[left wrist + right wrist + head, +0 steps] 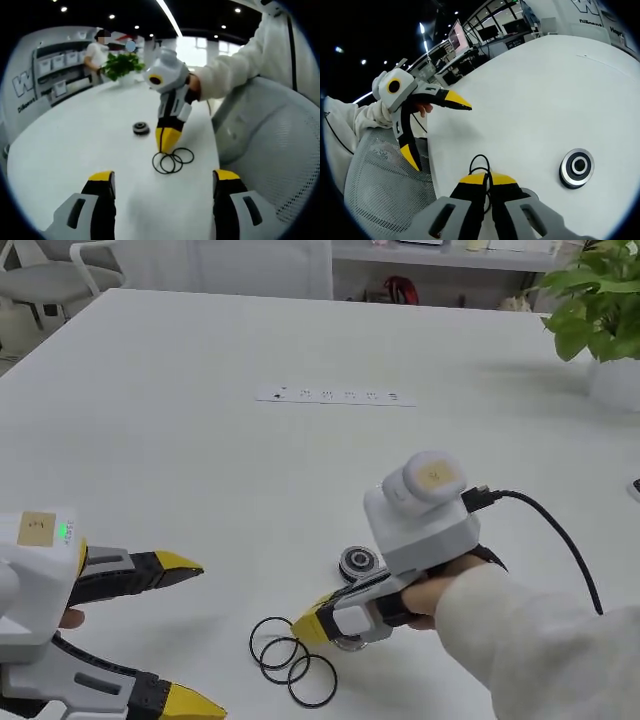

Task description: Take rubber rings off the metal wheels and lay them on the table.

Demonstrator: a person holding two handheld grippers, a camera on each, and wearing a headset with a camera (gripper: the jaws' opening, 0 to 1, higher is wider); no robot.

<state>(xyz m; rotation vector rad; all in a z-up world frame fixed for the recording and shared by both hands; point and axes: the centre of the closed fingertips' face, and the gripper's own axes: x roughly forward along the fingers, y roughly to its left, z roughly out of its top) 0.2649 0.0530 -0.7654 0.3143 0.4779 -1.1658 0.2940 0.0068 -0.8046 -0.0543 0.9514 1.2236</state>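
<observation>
Three black rubber rings (291, 657) lie overlapping near the table's front edge. My right gripper (303, 626) points down at them with its jaws together, and a ring loop (479, 163) sticks out from its tips (487, 179). The left gripper view shows those tips (167, 144) touching the ring pile (172, 161). A metal wheel (357, 562) with a dark rim lies flat just behind the right gripper, also seen as a wheel (576, 167) and a small wheel (141, 128). My left gripper (190, 633) hovers open to the left, nothing between its jaws (164, 176).
A flush socket strip (335, 395) sits mid-table. A potted plant (595, 300) stands at the far right corner. A black cable (560, 530) trails from the right gripper. A mesh chair (280, 150) stands at the table's near edge. A person (97, 52) stands far off.
</observation>
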